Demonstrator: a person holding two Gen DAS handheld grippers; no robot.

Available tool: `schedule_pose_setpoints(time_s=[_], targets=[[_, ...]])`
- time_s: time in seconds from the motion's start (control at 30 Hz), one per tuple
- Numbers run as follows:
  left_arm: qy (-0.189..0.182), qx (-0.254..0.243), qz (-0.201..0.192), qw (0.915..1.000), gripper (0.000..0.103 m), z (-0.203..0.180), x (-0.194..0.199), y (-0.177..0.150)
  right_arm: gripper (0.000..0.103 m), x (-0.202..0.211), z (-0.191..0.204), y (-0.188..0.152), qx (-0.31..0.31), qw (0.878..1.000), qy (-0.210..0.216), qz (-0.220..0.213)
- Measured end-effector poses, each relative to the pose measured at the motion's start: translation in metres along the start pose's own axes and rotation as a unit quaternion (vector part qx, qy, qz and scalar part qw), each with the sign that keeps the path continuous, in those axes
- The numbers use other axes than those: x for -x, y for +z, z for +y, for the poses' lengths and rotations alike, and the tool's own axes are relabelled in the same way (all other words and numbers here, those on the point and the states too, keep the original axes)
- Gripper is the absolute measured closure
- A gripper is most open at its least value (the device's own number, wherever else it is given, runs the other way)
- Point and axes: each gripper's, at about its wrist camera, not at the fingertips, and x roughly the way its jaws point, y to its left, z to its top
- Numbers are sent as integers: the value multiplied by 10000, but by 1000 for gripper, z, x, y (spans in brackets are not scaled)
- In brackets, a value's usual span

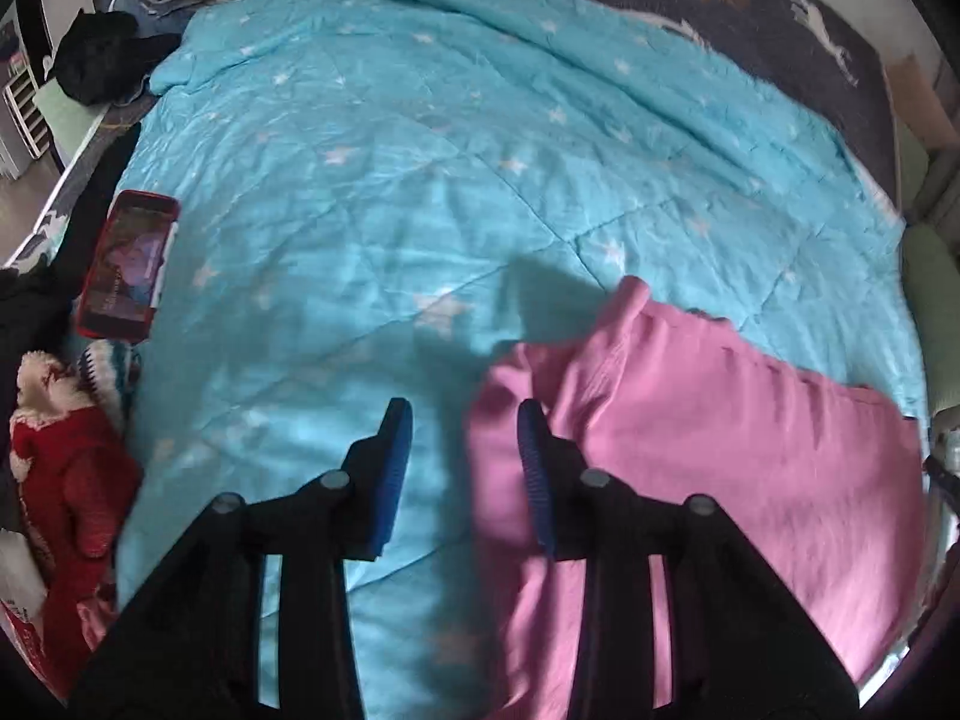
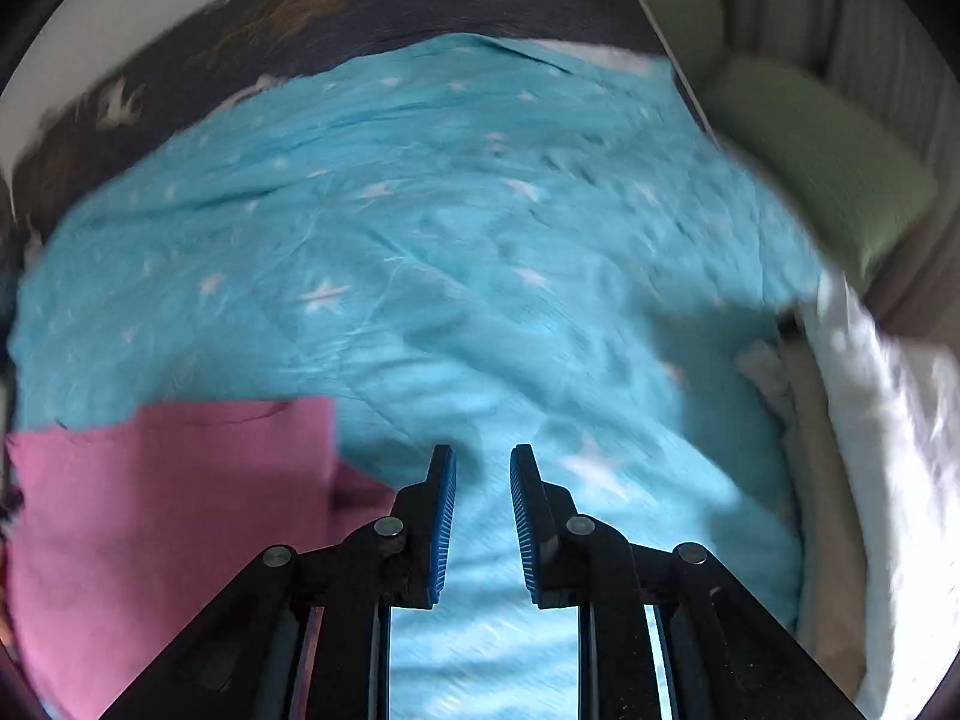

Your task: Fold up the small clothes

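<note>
Both tools [image 1: 465,414] [image 2: 483,459] gape empty — soft pink garment [image 1: 690,450] rumpled on quilted star-print blanket [image 1: 420,180].

Bed [image 1: 750,6], turquoise star quilt [image 1: 420,180], pink garment [image 1: 690,450], phone [image 1: 129,264]

Ahead of the left gripper [image 1: 465,420] the turquoise quilt [image 1: 420,180] lies flat and bare, open room up to its far edge. To its right the pink garment [image 1: 690,450] covers the quilt. Far to its left a red phone [image 1: 129,264] and a red knitted garment [image 1: 66,480] crowd the edge. Ahead of the right gripper [image 2: 482,468] the quilt is clear; to its right, white bedding [image 2: 882,420] and green cushions [image 2: 828,168] close the way.
</note>
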Motion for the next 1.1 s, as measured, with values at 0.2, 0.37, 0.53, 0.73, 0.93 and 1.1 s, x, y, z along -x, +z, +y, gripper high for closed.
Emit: schedule_pose_setpoints(time_s=[0.2,0.37,0.53,0.73,0.93,1.1], targets=[[-674,-192,311,9971,46,14,31,-47,81,49,21,-30,508,9967,638,-32],[-1063,-376,498,9924,33,15,40,-86,64,101,90,-79,1493,9774,1483,-188],[-1118,-266,633,9914,31,19,33,-79,63,128,182,-150,2760,9391,2049,25],[-1427,50,836,9862,31,29,10,-36,60,131,270,-228,4058,8970,1748,-98],[-1740,-144,1033,9792,31,20,-15,-10,46,120,323,-268,4869,8643,1155,-503],[-1843,-401,1177,9750,31,13,-34,4,40,108,349,-290,5305,8411,850,-625]])
